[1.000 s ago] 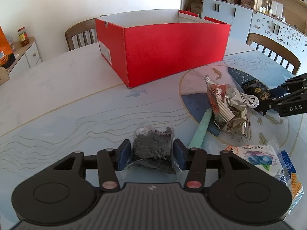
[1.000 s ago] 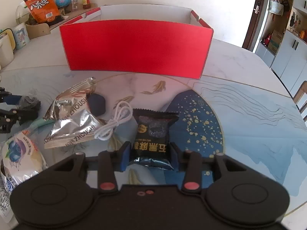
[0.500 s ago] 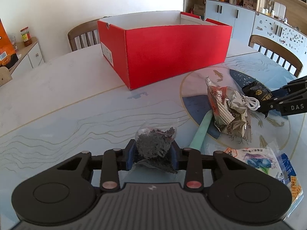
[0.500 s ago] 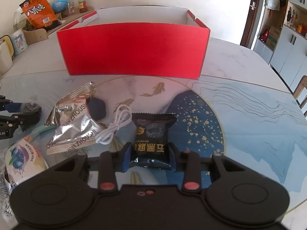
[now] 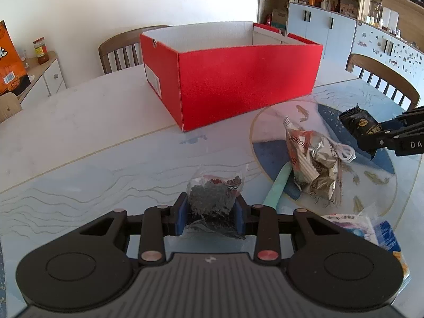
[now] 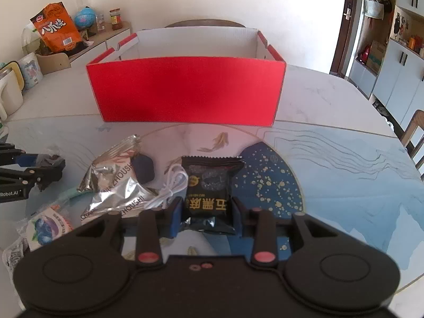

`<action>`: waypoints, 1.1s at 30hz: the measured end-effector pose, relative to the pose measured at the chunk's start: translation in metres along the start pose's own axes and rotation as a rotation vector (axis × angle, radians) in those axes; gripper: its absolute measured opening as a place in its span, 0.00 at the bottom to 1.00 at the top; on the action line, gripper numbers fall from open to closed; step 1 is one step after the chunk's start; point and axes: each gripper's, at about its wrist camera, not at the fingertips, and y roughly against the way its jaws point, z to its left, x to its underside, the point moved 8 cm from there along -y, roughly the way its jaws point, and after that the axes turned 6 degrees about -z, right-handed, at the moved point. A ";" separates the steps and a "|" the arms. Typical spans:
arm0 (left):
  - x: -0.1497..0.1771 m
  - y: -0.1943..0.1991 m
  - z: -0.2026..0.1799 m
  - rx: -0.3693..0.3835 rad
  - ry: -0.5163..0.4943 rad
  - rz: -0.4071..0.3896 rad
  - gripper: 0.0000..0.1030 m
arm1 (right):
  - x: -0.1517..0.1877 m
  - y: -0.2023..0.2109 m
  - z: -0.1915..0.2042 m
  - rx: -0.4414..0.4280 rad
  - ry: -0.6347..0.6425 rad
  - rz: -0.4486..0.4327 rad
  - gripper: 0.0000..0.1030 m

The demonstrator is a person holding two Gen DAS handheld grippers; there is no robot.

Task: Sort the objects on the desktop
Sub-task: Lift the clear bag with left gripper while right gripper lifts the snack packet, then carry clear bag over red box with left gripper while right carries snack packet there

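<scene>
A clear bag of dark bits (image 5: 212, 196) sits between the blue pads of my left gripper (image 5: 211, 213), which is shut on it just above the table. My right gripper (image 6: 207, 212) is shut on a black snack packet with gold print (image 6: 209, 182). The open red box (image 5: 246, 84) (image 6: 185, 90) stands behind both on the table, and what it holds is hidden. In the left wrist view the right gripper (image 5: 371, 137) enters from the right edge with the black packet (image 5: 357, 122). In the right wrist view the left gripper (image 6: 47, 164) enters from the left.
Between the grippers lie a crumpled silver foil packet (image 6: 116, 185), a white cable (image 6: 172, 182), a dark rounded object (image 6: 144, 168), a mint-green stick (image 5: 278, 185) and a blueberry-print packet (image 6: 45, 228). Wooden chairs (image 5: 384, 76) stand around the table. Cabinets line the walls.
Both pairs of jaws have closed in from the sides onto their packets and now squeeze them. Both views have tilted up slightly, showing more of the box's inside.
</scene>
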 end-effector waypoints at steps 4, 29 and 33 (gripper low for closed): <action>-0.008 0.008 -0.003 0.000 -0.003 -0.012 0.32 | -0.007 0.007 0.003 -0.011 0.010 -0.012 0.36; -0.087 0.051 -0.026 -0.026 0.014 -0.053 0.32 | -0.061 0.053 0.016 -0.021 0.047 -0.046 0.36; -0.096 0.052 -0.031 -0.020 0.015 -0.048 0.32 | -0.071 0.058 0.021 -0.034 0.073 -0.050 0.36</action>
